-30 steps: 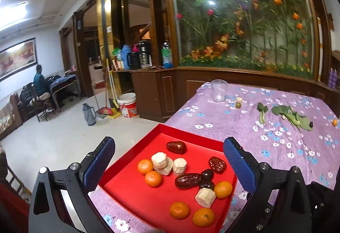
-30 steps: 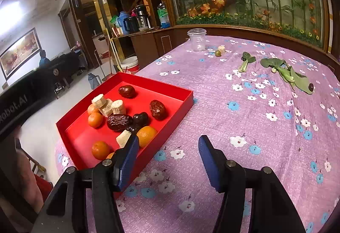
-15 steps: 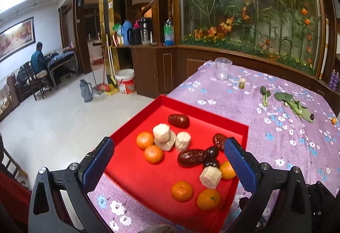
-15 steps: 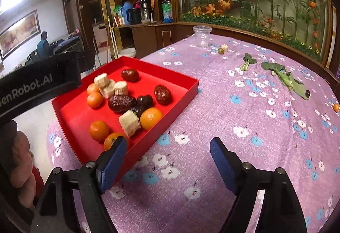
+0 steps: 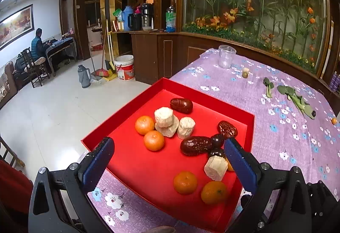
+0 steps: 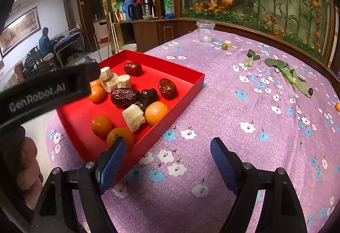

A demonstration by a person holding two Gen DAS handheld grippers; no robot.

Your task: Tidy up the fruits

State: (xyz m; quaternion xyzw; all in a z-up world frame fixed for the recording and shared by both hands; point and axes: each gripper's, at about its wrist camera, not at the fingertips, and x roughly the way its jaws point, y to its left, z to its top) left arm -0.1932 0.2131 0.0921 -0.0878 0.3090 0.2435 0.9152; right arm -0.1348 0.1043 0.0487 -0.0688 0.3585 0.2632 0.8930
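Observation:
A red tray (image 5: 208, 96) lies on the purple flowered cloth and holds several tangerines (image 5: 154, 140), wrinkled red dates (image 5: 195, 145), pale cylindrical chunks (image 5: 164, 117) and small dark fruits (image 5: 217, 140). My left gripper (image 5: 167, 145) hangs open just above the tray's near half, with nothing between its blue pads. My right gripper (image 6: 169, 143) is open over the cloth beside the tray's right wall (image 6: 163, 128). Its left finger overlaps the nearest tangerine (image 6: 120, 137) in the right wrist view, and it holds nothing.
Farther back on the cloth stand a clear plastic cup (image 5: 226, 59), a green olive with a pale chunk (image 6: 225, 45), leafy greens (image 6: 286, 74) and a small orange (image 6: 337, 106) at the right edge. The left device's black body (image 6: 42, 92) and a hand (image 6: 27, 169) fill the right view's left side.
The right jaws have spread wider. The left gripper has sunk and tipped down towards the tray, which now looks nearer. The left device's body has come into the right wrist view.

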